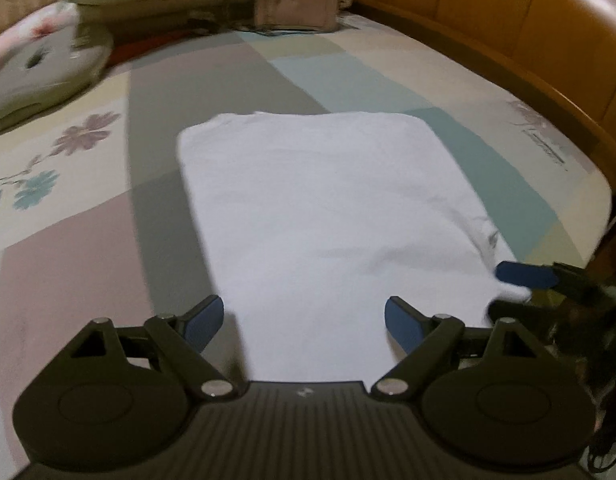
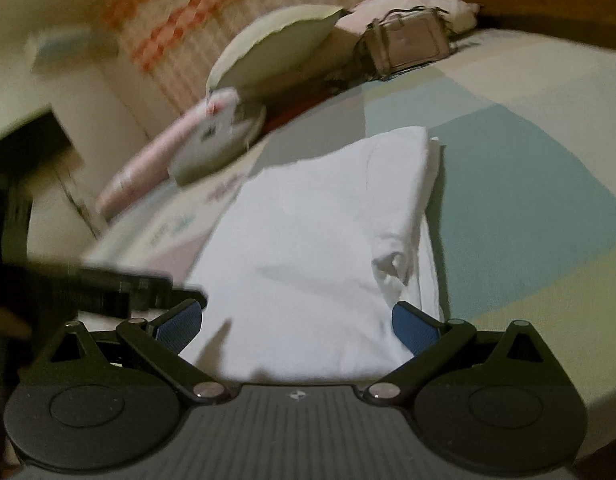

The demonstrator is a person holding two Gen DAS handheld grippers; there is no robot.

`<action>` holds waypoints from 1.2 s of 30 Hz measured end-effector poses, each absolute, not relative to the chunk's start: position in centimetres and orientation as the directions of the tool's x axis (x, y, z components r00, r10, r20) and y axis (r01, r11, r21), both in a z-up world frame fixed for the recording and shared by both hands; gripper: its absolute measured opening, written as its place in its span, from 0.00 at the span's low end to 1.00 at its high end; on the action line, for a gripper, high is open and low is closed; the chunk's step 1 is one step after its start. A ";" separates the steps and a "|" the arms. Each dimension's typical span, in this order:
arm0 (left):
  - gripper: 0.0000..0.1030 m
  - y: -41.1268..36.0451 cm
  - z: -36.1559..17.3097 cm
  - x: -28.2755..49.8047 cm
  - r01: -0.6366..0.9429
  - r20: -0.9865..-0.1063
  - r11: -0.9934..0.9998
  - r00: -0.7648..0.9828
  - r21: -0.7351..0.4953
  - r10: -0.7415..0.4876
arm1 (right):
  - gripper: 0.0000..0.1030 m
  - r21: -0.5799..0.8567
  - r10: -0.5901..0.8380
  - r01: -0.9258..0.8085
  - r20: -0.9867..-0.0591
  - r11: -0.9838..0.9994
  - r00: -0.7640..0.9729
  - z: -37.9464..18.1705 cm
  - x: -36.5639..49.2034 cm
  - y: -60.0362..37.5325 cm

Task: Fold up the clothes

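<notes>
At the upper left of the left wrist view lie pillows (image 1: 47, 60); a beige bag (image 1: 295, 4) sits top centre, contents hidden. The white garment (image 1: 328, 208) lies mid-frame on the patchwork bedspread (image 1: 107, 184), folded into a smooth long rectangle (layered edges show at its right side). The left gripper (image 1: 303, 322) is spread wide over its near end; the right gripper (image 2: 297, 326) is likewise spread.
</notes>
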State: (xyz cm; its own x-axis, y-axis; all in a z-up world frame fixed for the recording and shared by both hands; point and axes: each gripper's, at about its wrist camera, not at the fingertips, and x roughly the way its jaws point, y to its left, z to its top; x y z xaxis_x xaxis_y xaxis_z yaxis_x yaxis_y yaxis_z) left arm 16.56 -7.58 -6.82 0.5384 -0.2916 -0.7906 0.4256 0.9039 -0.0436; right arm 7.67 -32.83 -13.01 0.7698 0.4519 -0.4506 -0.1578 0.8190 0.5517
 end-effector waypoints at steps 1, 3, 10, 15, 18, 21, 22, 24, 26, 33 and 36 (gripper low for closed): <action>0.85 -7.3 -6.6 16.1 0.420 -0.787 0.907 0.547 -0.038 -0.286 | 1.00 0.560 0.448 -0.148 -0.447 0.815 0.775 -12.9 7.6 -33.0; 0.87 -6.6 -6.2 15.3 0.415 -0.777 0.910 0.564 -0.026 -0.280 | 1.00 0.543 0.428 -0.132 -0.465 0.829 0.775 -12.3 7.6 -32.7; 0.89 -3.7 -5.5 14.5 0.355 -0.760 0.935 0.604 -0.010 -0.238 | 1.00 0.231 0.303 -0.211 -0.516 0.950 0.801 -7.2 11.5 -28.6; 0.89 -2.0 -5.5 14.5 0.330 -0.754 0.944 0.614 -0.022 -0.232 | 1.00 0.086 0.238 -0.231 -0.574 0.969 0.784 -7.6 16.0 -25.8; 0.89 -1.1 -5.7 14.6 0.317 -0.752 0.948 0.618 -0.029 -0.229 | 1.00 0.074 0.216 -0.217 -0.616 0.973 0.758 -8.5 16.8 -25.5; 0.89 -0.2 -5.9 14.6 0.307 -0.747 0.951 0.625 -0.033 -0.227 | 1.00 0.060 0.193 -0.204 -0.656 0.977 0.730 -9.4 17.5 -25.2; 0.89 0.0 -5.9 14.6 0.303 -0.745 0.952 0.627 -0.034 -0.227 | 1.00 0.055 0.185 -0.200 -0.669 0.978 0.720 -9.7 17.8 -25.1; 0.89 0.5 -6.0 14.6 0.301 -0.741 0.953 0.631 -0.039 -0.230 | 1.00 0.046 0.169 -0.191 -0.694 0.980 0.700 -10.3 18.3 -24.9; 0.89 0.9 -6.2 14.7 0.300 -0.739 0.953 0.632 -0.045 -0.234 | 1.00 0.036 0.153 -0.183 -0.718 0.982 0.679 -10.9 18.8 -24.7; 0.89 2.2 -6.6 14.7 0.291 -0.732 0.954 0.635 -0.068 -0.246 | 1.00 -0.054 0.114 -0.207 -0.689 0.977 0.716 -8.5 18.6 -21.2; 0.89 2.7 -6.8 14.6 0.294 -0.728 0.952 0.634 -0.085 -0.261 | 1.00 -0.053 0.129 -0.236 -0.712 0.970 0.690 -9.8 18.9 -19.8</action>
State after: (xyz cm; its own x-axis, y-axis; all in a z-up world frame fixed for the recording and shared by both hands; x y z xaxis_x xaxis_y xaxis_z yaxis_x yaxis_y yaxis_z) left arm 14.64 2.68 -6.83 0.6336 -0.2609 -0.7283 0.2941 0.9520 -0.0851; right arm 18.90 -19.79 -9.76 0.6902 0.1289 -0.7121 -0.2363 0.9702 -0.0534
